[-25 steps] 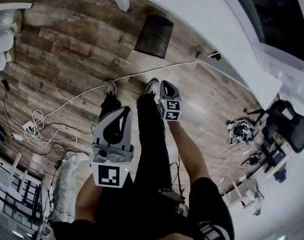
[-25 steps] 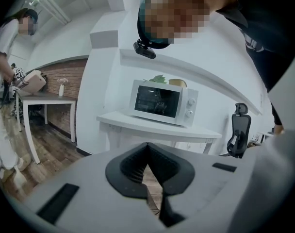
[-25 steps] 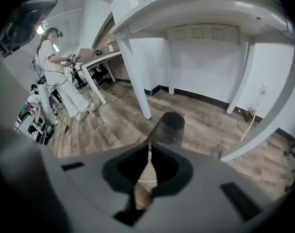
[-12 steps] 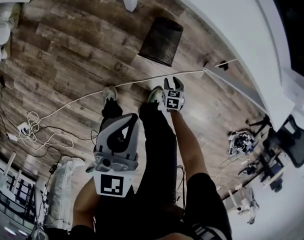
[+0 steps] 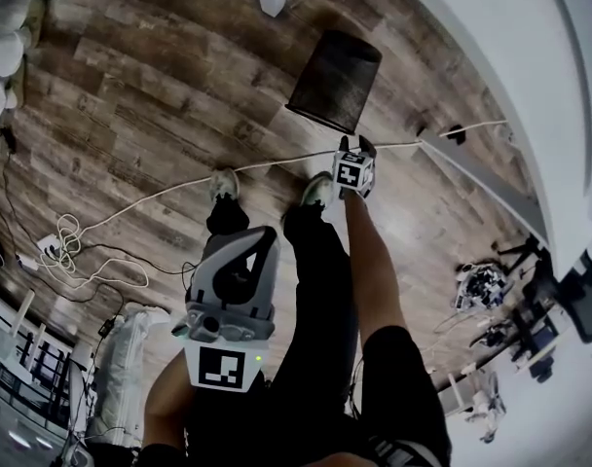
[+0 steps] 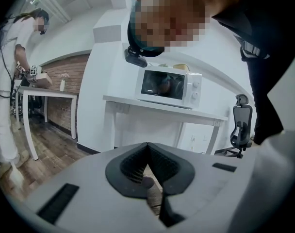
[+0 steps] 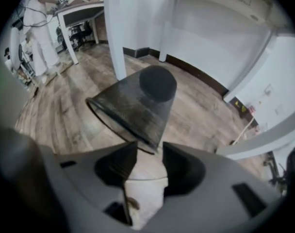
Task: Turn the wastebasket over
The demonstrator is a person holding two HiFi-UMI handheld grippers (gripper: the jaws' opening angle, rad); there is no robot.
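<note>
The wastebasket, black mesh, stands on the wood floor beside a white table leg. In the right gripper view its solid dark bottom faces up and its wide rim is nearer the floor. My right gripper points steeply down just short of the basket. Its jaws are open with nothing held; the near rim lies just beyond the fingertips, and a white shoe shows through the gap. My left gripper hangs over the person's legs, shut and empty, and its view faces across the room.
A white cable crosses the floor in front of the feet, with a coil of cords at the left. The table leg rises close behind the basket. A wall and baseboard run at the right. Another person stands at a far table.
My right gripper has dropped and reached forward toward the wastebasket, which now shows larger and nearer in the head view. The left gripper has sunk a little.
</note>
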